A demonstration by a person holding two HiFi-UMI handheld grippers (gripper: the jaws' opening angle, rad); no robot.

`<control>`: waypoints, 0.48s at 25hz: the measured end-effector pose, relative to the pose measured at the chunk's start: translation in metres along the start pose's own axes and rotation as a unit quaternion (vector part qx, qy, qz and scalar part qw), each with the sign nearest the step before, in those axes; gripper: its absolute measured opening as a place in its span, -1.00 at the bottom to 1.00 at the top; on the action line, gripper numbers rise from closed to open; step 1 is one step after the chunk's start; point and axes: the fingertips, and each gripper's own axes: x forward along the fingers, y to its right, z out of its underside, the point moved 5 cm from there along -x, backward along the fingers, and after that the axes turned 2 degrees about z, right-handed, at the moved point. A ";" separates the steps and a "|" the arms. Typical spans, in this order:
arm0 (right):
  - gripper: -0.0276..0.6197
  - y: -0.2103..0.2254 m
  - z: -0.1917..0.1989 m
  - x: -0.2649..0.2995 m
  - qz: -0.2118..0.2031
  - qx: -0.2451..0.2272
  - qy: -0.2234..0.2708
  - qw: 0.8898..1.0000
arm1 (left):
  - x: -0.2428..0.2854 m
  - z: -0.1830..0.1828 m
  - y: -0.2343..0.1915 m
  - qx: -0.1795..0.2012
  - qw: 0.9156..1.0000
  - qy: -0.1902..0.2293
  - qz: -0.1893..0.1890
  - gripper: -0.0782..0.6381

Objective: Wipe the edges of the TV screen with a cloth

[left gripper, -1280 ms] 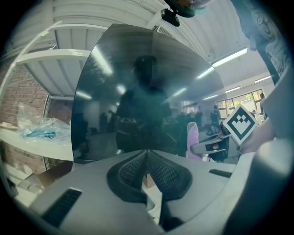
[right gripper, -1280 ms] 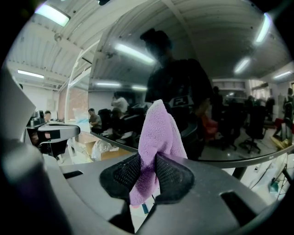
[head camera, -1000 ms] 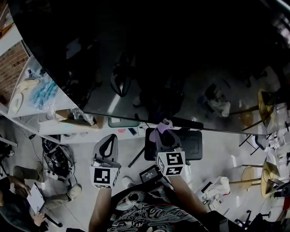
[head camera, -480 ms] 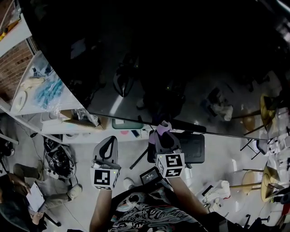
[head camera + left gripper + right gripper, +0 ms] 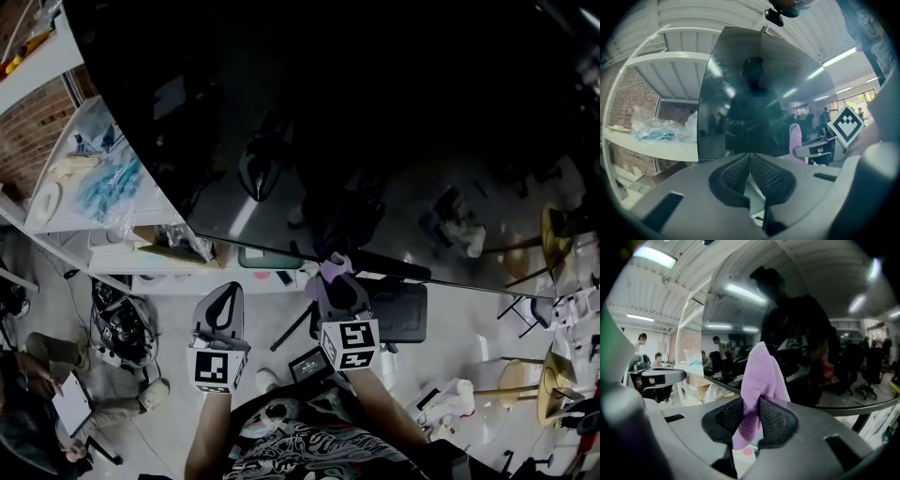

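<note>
Two grippers sit low in the head view, beneath a TV screen point(image 5: 375, 122) that fills the upper frame, dark and glossy (it mirrors the room). The right gripper point(image 5: 335, 281), just right of centre, holds a lilac cloth point(image 5: 330, 269) up at the screen's lower edge. That edge slants from the middle left down to the right. The left gripper point(image 5: 223, 302) is lower and to the left, below the edge and apart from it. A shelf point(image 5: 66, 202) at the upper left carries a crumpled plastic bag point(image 5: 105, 183).

From the left gripper view, the fingers are pressed together with nothing between them. The screen stands upright ahead, and the cloth shows as a pale lilac strip at the centre right.

From the right gripper view, the fingers are pinched on the cloth. It looks soft and fleecy, folded into a rounded peak above the fingers, with one end hanging below them. The peak rises in front of the screen's lower edge; contact cannot be told.
</note>
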 end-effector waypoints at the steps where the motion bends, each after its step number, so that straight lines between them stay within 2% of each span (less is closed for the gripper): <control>1: -0.58 -0.003 -0.001 0.002 -0.002 0.000 0.000 1.000 | -0.001 0.000 -0.002 0.000 1.000 0.000 -0.001 -0.73; 7: -0.58 -0.025 -0.002 0.018 -0.015 -0.003 -0.001 1.000 | -0.007 0.007 -0.026 -0.006 1.000 -0.002 -0.013 -0.73; 12: -0.58 -0.034 -0.005 0.022 -0.028 -0.005 0.001 1.000 | -0.010 0.006 -0.029 -0.004 1.000 -0.001 -0.017 -0.73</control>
